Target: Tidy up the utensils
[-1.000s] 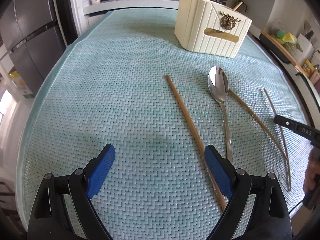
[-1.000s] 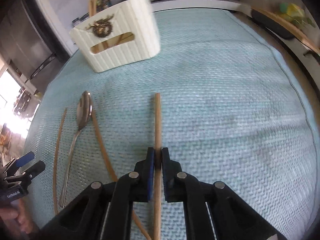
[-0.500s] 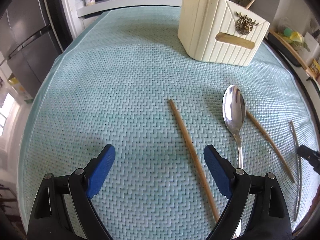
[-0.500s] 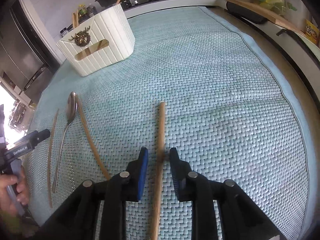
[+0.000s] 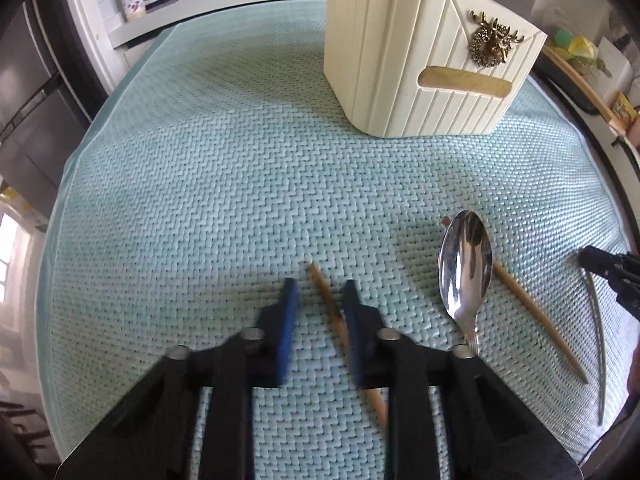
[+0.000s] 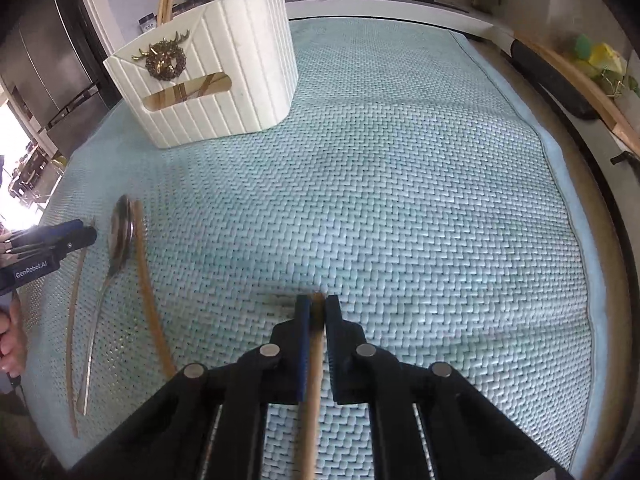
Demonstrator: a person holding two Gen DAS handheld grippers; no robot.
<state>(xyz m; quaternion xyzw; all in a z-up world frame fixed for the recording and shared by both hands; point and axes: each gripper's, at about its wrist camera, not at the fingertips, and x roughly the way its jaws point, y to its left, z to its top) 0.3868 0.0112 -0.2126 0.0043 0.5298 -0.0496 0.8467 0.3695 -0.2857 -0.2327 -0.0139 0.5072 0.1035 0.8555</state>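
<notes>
My left gripper (image 5: 319,289) straddles a wooden chopstick (image 5: 326,300) lying on the teal mat; the jaws are narrowed but gaps still show beside the stick. A steel spoon (image 5: 465,268), a second chopstick (image 5: 536,318) and a thin curved stick (image 5: 596,324) lie to its right. My right gripper (image 6: 315,305) is closed on another chopstick (image 6: 313,364) near its tip. The cream utensil holder (image 5: 424,56) stands at the back; it also shows in the right wrist view (image 6: 208,80), with chopsticks inside.
The teal woven mat (image 6: 420,200) covers the table. The left gripper body (image 6: 44,248) shows at the right wrist view's left edge beside the spoon (image 6: 120,236). A counter with a stove and jars lies behind; a fridge stands left.
My left gripper moved forward over the chopstick and narrowed its jaws around it. My right gripper opened briefly, slid toward the chopstick's tip and closed on it again.
</notes>
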